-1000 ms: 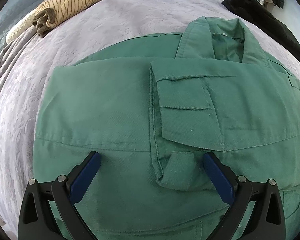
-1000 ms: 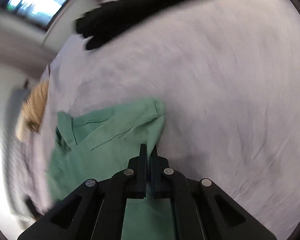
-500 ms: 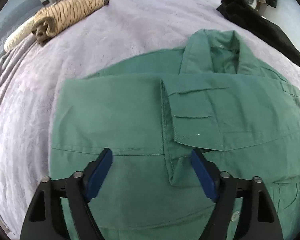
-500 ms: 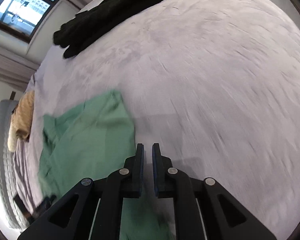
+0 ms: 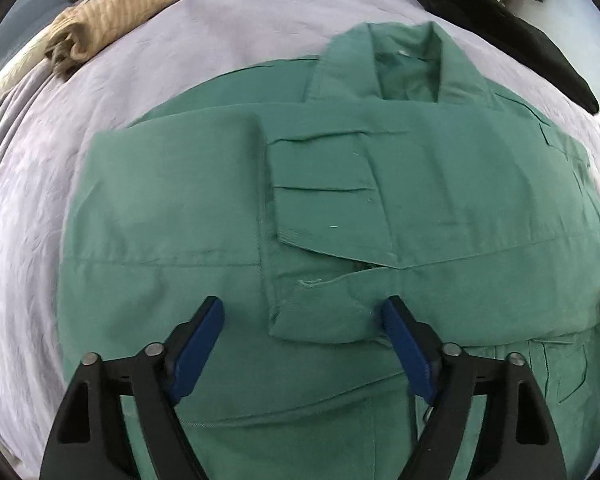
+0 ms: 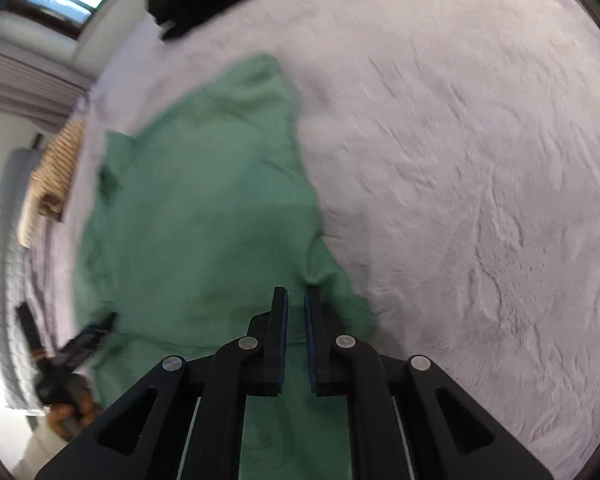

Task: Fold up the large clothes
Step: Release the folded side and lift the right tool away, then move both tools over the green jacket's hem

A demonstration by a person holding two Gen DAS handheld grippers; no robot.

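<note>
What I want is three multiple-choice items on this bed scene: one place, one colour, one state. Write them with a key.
1. Where is the striped beige garment?
A. On the jacket
B. At the bed's far left, apart from the jacket
C. In a claw

2. The jacket's colour?
A. Red
B. White
C. Green

3. The left claw is:
A. Open over the jacket
B. Shut on the collar
C. Shut on a sleeve

Key: B, it lies alone near the edge; C, the cloth is plainly green; A, its pads stand wide apart, having just opened slightly, pinching nothing.
</note>
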